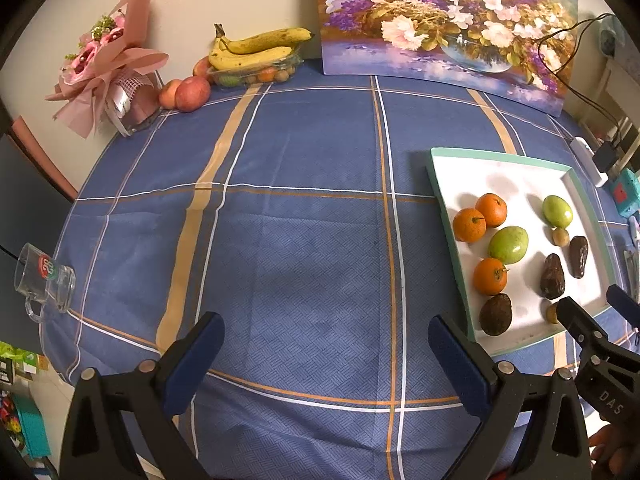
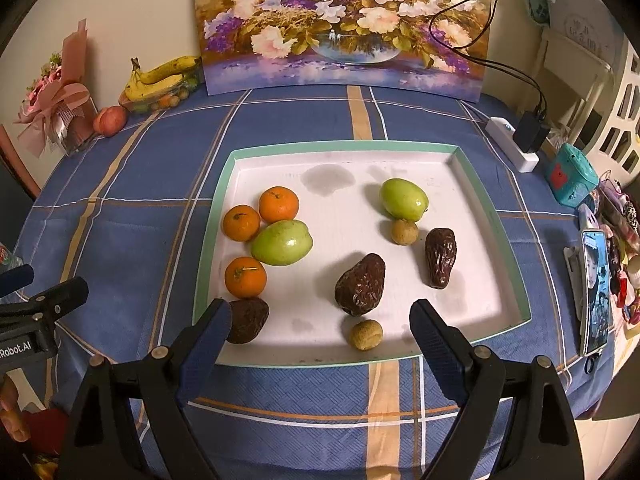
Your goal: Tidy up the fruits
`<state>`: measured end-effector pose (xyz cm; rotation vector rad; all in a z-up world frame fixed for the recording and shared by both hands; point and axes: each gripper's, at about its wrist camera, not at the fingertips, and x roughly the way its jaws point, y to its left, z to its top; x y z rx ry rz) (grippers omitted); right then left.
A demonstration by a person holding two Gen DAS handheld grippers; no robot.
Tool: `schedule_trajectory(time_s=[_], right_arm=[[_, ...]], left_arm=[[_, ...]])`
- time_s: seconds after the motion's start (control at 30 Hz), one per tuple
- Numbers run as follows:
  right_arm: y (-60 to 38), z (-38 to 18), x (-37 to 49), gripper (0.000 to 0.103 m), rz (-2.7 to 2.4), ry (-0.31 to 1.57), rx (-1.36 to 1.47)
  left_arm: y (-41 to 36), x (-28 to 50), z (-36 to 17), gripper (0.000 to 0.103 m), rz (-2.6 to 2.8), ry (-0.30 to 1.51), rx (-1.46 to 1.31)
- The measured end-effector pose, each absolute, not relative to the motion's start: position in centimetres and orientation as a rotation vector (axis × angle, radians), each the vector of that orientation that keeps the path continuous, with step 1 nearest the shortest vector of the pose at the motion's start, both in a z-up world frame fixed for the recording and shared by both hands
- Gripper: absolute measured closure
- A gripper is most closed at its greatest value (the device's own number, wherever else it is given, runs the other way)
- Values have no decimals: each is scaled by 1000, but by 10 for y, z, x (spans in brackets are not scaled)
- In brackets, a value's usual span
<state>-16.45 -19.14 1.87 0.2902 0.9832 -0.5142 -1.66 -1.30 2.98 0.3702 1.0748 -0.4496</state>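
Both tongs, left tongs (image 1: 326,340) and right tongs (image 2: 320,326), gape released; clenching risks nudging the small round fruit (image 2: 365,334) at six o'clock off the tray (image 2: 344,147)

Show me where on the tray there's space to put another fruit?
The back strip of the tray, behind the far orange and the far green fruit, is bare. So is the middle lane between the two groups. The left side is crowded with oranges, touching another green fruit.

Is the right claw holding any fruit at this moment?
No. In the right wrist view the right claw stands wide open above the near edge of the tray, with nothing pressed between its fingers.
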Motion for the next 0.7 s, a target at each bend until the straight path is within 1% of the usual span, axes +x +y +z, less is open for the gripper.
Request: schedule_trajectory(time_s=[0.7], right_arm=[[-191, 15, -164, 12, -509, 998, 283]], left_arm=[[-13, -17, 29, 0, -451, 1088, 356]])
